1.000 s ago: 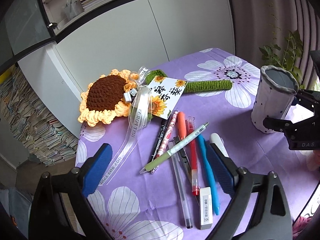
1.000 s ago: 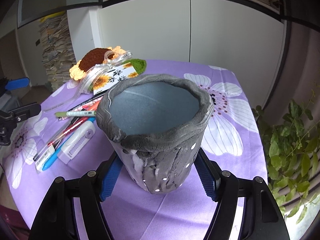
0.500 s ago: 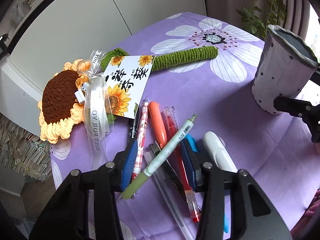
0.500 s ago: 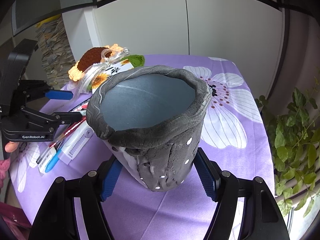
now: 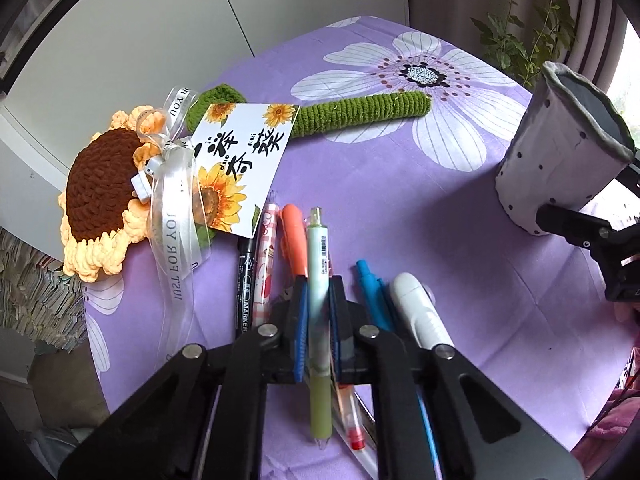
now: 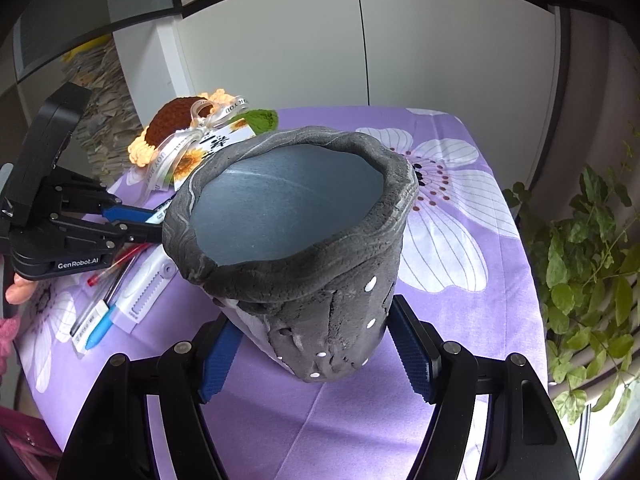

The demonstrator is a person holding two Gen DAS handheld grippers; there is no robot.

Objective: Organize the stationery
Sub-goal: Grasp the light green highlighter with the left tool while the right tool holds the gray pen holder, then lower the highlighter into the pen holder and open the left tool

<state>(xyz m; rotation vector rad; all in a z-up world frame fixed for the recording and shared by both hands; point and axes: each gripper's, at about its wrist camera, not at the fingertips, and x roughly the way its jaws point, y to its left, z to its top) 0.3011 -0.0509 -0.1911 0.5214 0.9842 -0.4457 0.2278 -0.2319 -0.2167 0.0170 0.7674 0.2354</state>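
My left gripper is shut on a pale green pen, which runs lengthwise between the blue pads above the other pens. Several pens lie on the purple cloth beneath: a black marker, a patterned pen, an orange pen, a blue pen and a white correction tape. My right gripper is shut on the grey pen holder and holds it tilted. The holder also shows at the right of the left wrist view.
A crochet sunflower with a ribbon and a card lies at the table's left; its green stem runs right. An eraser lies near the table's front edge. A plant stands right of the table.
My left gripper has dropped onto the pens and shut on the pale green pen, which now lies in line with the fingers. The right gripper has tilted the holder towards the pens.
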